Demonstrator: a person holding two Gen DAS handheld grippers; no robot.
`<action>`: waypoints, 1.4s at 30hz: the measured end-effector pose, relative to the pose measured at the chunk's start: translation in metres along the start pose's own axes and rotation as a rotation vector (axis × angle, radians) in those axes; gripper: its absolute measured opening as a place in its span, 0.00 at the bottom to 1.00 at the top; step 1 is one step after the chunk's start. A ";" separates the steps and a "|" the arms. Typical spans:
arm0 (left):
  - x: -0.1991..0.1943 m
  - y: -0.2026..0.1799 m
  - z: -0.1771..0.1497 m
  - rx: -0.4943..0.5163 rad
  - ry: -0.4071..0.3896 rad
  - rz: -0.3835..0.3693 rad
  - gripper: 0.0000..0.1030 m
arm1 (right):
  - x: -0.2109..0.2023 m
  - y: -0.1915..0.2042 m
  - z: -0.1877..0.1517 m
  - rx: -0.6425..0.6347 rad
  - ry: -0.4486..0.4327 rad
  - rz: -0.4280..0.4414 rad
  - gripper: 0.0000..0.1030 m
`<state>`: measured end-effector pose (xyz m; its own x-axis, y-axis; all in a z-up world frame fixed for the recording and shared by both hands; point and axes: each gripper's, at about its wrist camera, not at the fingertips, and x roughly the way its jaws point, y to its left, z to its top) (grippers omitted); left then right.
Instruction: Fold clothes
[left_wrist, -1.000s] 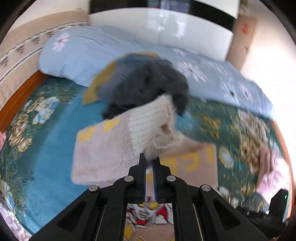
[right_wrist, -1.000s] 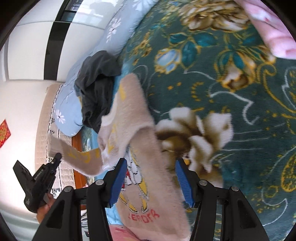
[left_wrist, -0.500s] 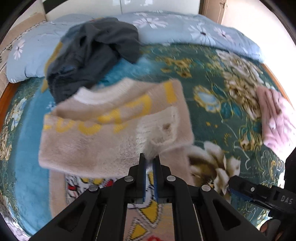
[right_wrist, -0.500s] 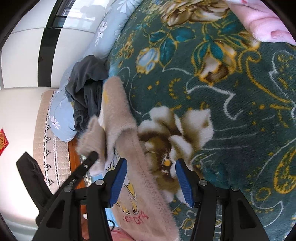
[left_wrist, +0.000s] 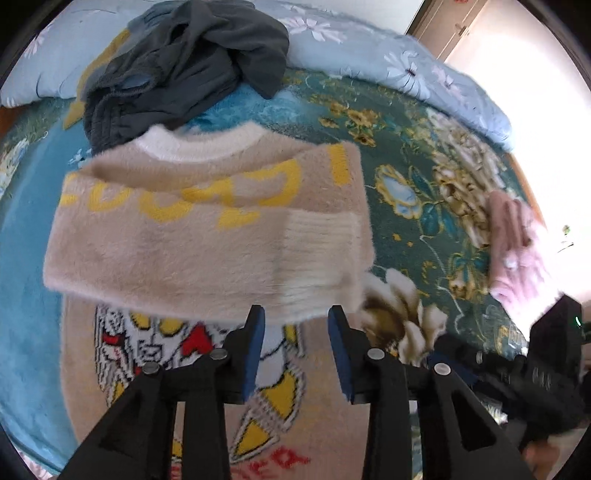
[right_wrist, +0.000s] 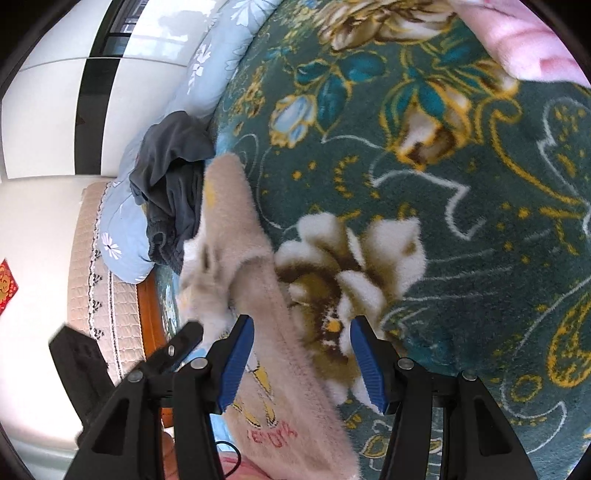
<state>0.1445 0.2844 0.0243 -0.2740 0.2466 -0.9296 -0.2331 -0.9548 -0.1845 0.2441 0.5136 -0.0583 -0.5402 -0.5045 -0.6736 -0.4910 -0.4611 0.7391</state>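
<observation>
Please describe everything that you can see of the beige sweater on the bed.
The sweater is fluffy beige knit with a white collar, white ribbed cuff and yellow letters. A sleeve is folded across the chest, above a cartoon print with red letters below it. It lies on the floral blanket, and its collar end meets the dark clothes. The left gripper has just opened: its jaws stand apart at the cuff's edge, with no grip on it. The right gripper straddles the sweater's side edge, open.
</observation>
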 end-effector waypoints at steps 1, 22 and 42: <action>-0.005 0.010 -0.004 -0.009 -0.004 0.018 0.35 | 0.002 0.005 0.002 -0.018 0.005 -0.003 0.56; -0.082 0.223 -0.086 -0.598 -0.102 0.106 0.37 | 0.091 0.110 0.005 -0.229 0.068 -0.084 0.12; -0.042 0.246 -0.102 -0.758 -0.021 -0.107 0.44 | 0.090 0.107 0.054 -0.258 -0.037 -0.232 0.10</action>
<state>0.1933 0.0219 -0.0149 -0.3054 0.3400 -0.8894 0.4423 -0.7766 -0.4487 0.1062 0.4580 -0.0399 -0.4615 -0.3396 -0.8196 -0.4173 -0.7321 0.5384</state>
